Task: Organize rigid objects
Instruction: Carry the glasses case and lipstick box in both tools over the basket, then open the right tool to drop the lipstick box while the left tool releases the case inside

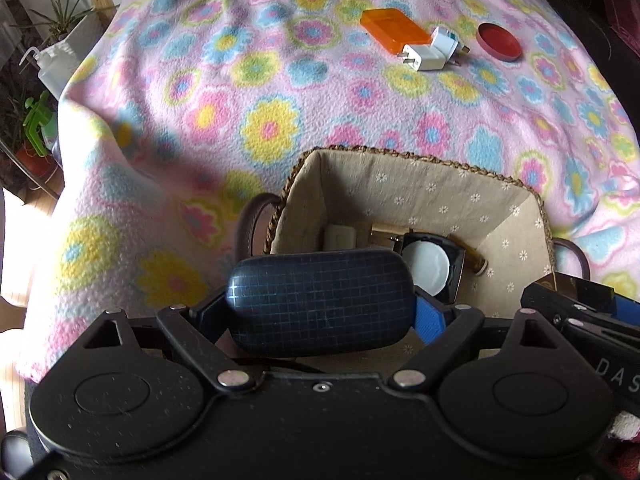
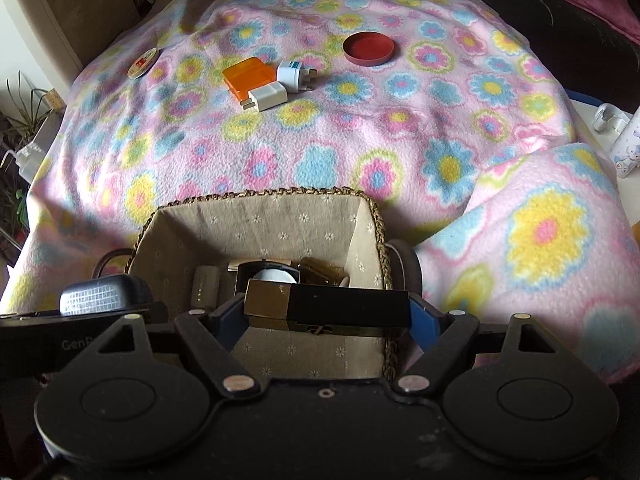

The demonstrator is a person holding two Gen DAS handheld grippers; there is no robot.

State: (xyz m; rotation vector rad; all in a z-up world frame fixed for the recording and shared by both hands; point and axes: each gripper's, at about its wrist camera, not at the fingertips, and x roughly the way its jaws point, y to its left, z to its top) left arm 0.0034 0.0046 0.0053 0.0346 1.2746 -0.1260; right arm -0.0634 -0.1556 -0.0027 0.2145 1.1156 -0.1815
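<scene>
Left gripper (image 1: 320, 312) clamps a dark case (image 1: 320, 304) over the basket (image 1: 400, 156) – right gripper (image 2: 326, 314) pinches a black-and-gold box (image 2: 326, 304) (perfume, perhaps) just beside it. Far off: orange box (image 2: 244, 76), two plugs (image 2: 280, 84), red lid (image 2: 368, 49).

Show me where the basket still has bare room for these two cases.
Free: the near floor of the basket, by its front wall. Crowded: the far end, filled by the compact, cream block and amber bottle.

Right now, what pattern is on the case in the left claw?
Dark navy with a fine pale grid, on the glasses case; clearest in the left wrist view.
</scene>
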